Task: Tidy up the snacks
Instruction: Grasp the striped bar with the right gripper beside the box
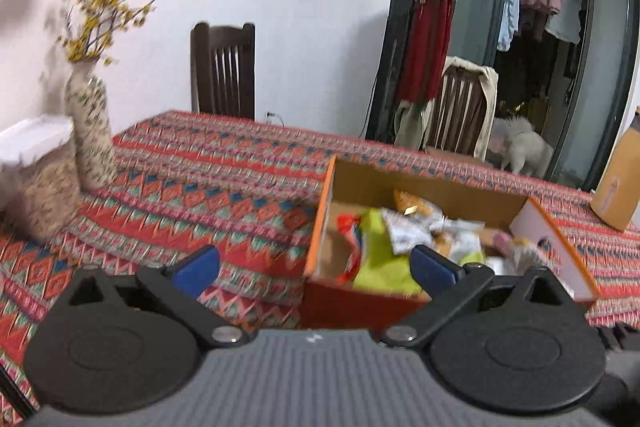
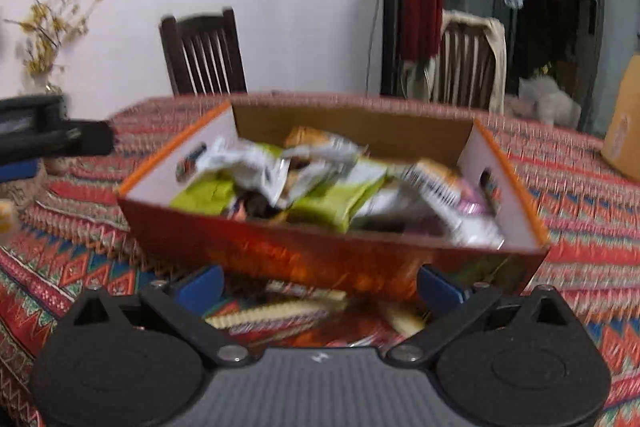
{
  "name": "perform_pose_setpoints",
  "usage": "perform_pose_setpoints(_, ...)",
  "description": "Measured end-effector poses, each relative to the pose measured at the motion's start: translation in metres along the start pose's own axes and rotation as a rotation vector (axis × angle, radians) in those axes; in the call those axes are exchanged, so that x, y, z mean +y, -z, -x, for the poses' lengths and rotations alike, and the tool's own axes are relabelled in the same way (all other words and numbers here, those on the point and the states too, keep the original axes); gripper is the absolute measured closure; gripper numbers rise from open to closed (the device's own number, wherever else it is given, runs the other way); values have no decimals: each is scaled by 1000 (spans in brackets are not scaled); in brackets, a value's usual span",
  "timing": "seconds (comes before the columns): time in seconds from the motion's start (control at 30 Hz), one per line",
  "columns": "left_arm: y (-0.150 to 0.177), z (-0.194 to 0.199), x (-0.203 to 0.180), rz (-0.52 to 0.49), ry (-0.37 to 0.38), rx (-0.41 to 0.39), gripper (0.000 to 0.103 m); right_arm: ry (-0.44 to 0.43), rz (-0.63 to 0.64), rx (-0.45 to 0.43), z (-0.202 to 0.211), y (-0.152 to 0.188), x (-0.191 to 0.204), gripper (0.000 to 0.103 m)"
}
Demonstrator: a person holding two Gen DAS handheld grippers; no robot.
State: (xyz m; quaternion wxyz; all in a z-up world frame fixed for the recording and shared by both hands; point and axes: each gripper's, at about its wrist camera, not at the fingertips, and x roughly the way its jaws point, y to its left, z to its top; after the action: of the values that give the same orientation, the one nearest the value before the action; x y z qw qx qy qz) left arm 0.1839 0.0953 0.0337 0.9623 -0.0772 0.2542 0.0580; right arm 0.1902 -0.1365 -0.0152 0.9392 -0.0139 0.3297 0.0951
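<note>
An orange cardboard box [image 2: 280,251] stands on the patterned tablecloth, filled with several snack packets [image 2: 288,183] in green, white and orange wrappers. My right gripper [image 2: 320,285] is open just in front of the box's near wall, with a flat snack packet [image 2: 280,315] lying on the cloth below its blue pads. In the left wrist view the same box [image 1: 332,195] sits to the right. My left gripper [image 1: 316,263] is open with its right pad over the box's near left corner. Nothing is between either pair of fingers.
A patterned vase [image 1: 90,131] with yellow flowers and a white-lidded container [image 1: 40,179] stand at the table's left. A brown carton [image 1: 618,183] stands at the far right. Two chairs [image 1: 224,71] are behind the table. A white dog [image 1: 524,147] is by the glass door.
</note>
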Motion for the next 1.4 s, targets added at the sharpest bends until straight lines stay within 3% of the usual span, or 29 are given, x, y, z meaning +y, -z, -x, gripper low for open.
perform_pose_setpoints(0.1, 15, 8, 12, 1, 6, 23, 0, 35, -11, 41, -8, 8, 6, 1)
perform_pose_setpoints(0.17, 25, 13, 18, -3, 10, 37, 0, 47, 0, 55, -7, 16, 5, 7)
perform_pose_setpoints(0.6, 64, 29, 23, -5, 58, 104, 0, 87, 59, 27, 36, 49, -27, 11)
perform_pose_setpoints(0.83, 70, 33, 18, -7, 70, 119, 0, 22, -86, 59, 31, 52, -60, 12)
perform_pose_setpoints(1.0, 73, 37, 13, -18, 72, 123, 0, -66, -187, 89, 16, 51, -63, 26)
perform_pose_setpoints(1.13, 74, 38, 14, -14, 64, 127, 0, -118, -188, 95, 16, 48, -57, 49)
perform_pose_setpoints(1.4, 74, 38, 12, -16, 64, 139, 0, -166, -258, 54, 30, 55, -74, 70)
